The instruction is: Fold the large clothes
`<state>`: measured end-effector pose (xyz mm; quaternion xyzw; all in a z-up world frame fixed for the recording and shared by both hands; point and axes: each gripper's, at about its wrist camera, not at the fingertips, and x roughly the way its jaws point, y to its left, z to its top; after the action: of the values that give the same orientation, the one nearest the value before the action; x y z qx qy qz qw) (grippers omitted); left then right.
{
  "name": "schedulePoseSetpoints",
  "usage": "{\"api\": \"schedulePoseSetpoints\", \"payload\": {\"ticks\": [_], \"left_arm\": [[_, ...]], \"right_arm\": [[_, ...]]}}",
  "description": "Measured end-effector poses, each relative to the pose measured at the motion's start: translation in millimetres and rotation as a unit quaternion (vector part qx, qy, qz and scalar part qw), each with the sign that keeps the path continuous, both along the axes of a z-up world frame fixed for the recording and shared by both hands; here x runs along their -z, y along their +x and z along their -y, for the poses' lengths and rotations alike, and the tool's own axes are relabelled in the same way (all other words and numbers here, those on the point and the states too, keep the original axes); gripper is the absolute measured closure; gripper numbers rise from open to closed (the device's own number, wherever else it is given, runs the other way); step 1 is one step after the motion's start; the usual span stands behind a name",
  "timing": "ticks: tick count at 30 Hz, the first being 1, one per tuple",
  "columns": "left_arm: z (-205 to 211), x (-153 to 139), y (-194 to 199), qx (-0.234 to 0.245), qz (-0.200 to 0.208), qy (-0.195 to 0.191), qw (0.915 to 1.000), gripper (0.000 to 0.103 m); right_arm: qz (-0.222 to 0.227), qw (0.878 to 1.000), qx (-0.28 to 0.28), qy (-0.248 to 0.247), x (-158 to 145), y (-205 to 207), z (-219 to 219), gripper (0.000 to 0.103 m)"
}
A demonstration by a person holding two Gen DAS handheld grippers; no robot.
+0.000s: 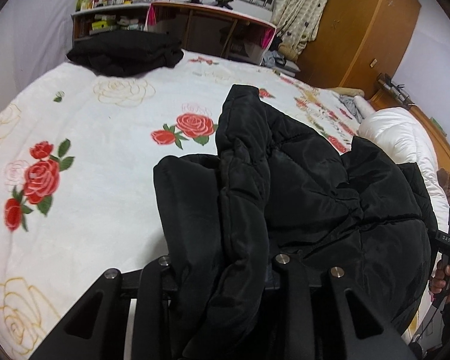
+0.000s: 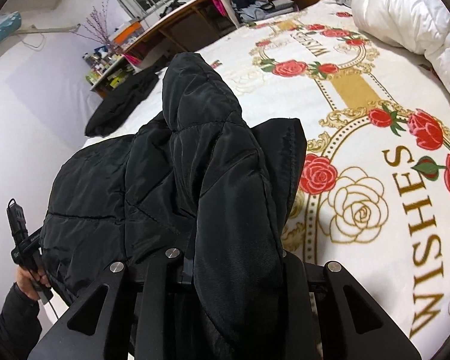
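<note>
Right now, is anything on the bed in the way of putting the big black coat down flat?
Nothing visible. Both grippers grip the black coat over the flowery blanket, and the blanket just ahead looks bare. The other black garment lies at the far edge, and the white duvet sits off to the side.

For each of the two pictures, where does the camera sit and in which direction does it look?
Left wrist: on the left tongs, facing across the rose blanket toward the shelf and window; the black padded jacket fills its fingers; the other hand shows at the right edge.
Right wrist: on the right tongs, facing over the same blanket toward the white duvet; the other hand shows lower left.
Shared: the jacket, the blanket, the folded black garment near the shelf.
</note>
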<state>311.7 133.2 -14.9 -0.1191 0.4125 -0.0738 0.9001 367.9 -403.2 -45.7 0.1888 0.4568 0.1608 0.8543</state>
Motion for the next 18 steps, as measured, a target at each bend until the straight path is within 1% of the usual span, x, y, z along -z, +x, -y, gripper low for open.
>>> {"api": "schedulePoseSetpoints", "payload": {"ticks": [6, 13, 18], "left_arm": [[-6.1, -14.5, -20.8, -0.001, 0.009, -0.001, 1.0000, 0.072], [-19.7, -17.4, -51.2, -0.005, 0.012, -0.005, 0.9999, 0.072], [-36.0, -15.7, -67.6, -0.011, 0.009, -0.006, 0.9999, 0.072]], "right_arm": [[0.005, 1.000, -0.003, 0.010, -8.3, -21.5, -2.5, 0.079], [0.004, 1.000, -0.005, 0.017, -15.3, -47.9, -6.9, 0.079], [0.004, 1.000, -0.013, 0.018, -18.7, -59.3, -20.4, 0.078]]}}
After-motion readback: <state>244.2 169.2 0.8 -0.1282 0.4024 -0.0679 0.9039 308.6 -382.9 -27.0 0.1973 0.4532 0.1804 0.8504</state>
